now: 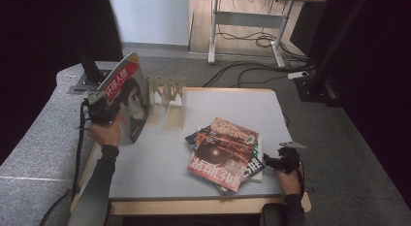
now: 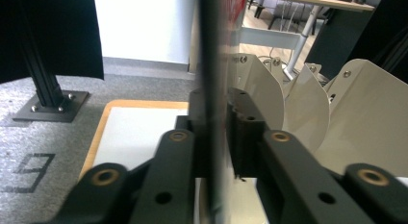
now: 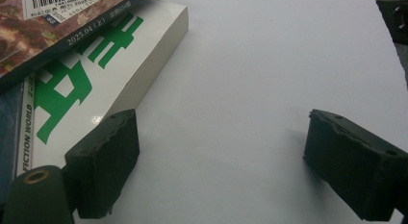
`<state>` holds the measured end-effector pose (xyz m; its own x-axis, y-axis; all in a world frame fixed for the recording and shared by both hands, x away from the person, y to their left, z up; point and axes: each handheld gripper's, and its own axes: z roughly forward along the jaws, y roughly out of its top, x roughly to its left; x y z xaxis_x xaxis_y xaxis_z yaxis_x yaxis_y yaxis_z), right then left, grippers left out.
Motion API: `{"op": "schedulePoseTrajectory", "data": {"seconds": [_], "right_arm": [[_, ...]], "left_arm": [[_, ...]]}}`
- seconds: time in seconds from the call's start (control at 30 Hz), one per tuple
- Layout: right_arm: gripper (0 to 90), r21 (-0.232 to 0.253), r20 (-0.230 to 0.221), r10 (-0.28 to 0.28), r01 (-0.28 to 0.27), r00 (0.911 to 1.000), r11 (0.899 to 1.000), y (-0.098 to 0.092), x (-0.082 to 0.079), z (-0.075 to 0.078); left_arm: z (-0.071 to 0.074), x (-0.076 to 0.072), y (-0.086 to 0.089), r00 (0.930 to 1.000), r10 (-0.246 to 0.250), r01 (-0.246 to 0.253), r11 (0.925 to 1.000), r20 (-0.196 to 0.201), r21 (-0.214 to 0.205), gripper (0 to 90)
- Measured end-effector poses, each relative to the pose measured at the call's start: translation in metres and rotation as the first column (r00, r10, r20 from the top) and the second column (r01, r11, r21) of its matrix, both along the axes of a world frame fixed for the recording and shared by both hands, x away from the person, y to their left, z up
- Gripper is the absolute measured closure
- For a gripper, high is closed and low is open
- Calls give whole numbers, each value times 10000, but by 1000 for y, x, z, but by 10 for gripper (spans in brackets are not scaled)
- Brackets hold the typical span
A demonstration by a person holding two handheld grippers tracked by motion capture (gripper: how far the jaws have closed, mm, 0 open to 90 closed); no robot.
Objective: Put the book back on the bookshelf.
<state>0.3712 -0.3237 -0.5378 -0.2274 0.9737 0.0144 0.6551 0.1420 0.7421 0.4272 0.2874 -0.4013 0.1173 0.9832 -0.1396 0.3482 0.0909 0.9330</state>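
— Black and blocky, the left gripper (image 1: 99,108) sits at the table's left edge, its jaws nearly together around a magazine (image 1: 127,96) held upright on its lower edge. In the left gripper view the magazine (image 2: 211,104) is a thin dark sheet seen edge-on, running straight up between the pads (image 2: 243,132); one pad lies against it, while a sliver of gap shows at the other, so the grip looks light at best.

— What's on its cover?

— Glossy paper, a red band at the top with white characters, a portrait below. Just right of it stands a pale wooden rack (image 1: 167,90) with upright dividers; close up those dividers (image 2: 308,106) are smooth, cream-coloured rounded panels fixed with small screws.

— And the table?

— Flat matte white table (image 1: 160,158) with a light wood rim. Right of centre lies a loose pile of magazines (image 1: 228,151), the top one shiny, reddish-brown, with large white characters. Beneath it, a thicker white volume (image 3: 106,75) with green lettering and a square spine.

— The other tool?

— The right gripper (image 1: 278,162) rests near the table's right front corner, just beside the pile. Its rough, dark foam-like pads (image 3: 103,171) stand wide apart over bare tabletop, holding nothing.
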Motion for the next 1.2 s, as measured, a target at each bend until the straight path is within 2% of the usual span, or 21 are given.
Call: {"op": "schedulePoseTrajectory", "data": {"seconds": [0.1, 0.13, 0.43, 0.57, 0.73, 0.87, 0.93, 1.0, 1.2], "right_arm": [[117, 0, -1, -1, 1, 10000, 10000, 0, 0, 0], [118, -2, -2, 0, 0, 10000, 10000, 0, 0, 0], [117, -9, 1, 2, -2, 10000, 10000, 0, 0, 0], [117, -10, 4, 4, -4, 10000, 10000, 0, 0, 0], [117, -14, 8, 8, -8, 10000, 10000, 0, 0, 0], [117, -18, 9, 7, -7, 10000, 10000, 0, 0, 0], [117, -14, 12, 6, -6, 10000, 10000, 0, 0, 0], [117, -18, 8, 7, -7, 10000, 10000, 0, 0, 0], [117, -16, 8, 7, -7, 10000, 10000, 0, 0, 0]], "left_arm": [[2, 0, 4, 9998, -56, 57, 10000, -201, 73, 761], [3, 0, 9, 9989, -152, 152, 9999, -432, 13, 720], [1, -4, 13, 9933, -737, 735, 9973, -886, -57, 615], [-2, -10, 10, 9888, -1042, 1065, 9942, -1067, 164, 600], [-7, -24, 11, 9848, -1264, 1287, 9916, -1189, 121, 632], [-8, -33, 13, 9829, -1283, 1309, 9913, -1321, 114, 717], [-9, -32, 14, 9830, -1266, 1282, 9917, -1334, 37, 801], [-9, -29, 15, 9844, -1238, 1207, 9922, -1250, -318, 848], [-7, -22, 12, 9893, -1009, 984, 9947, -1050, -288, 863]]}}
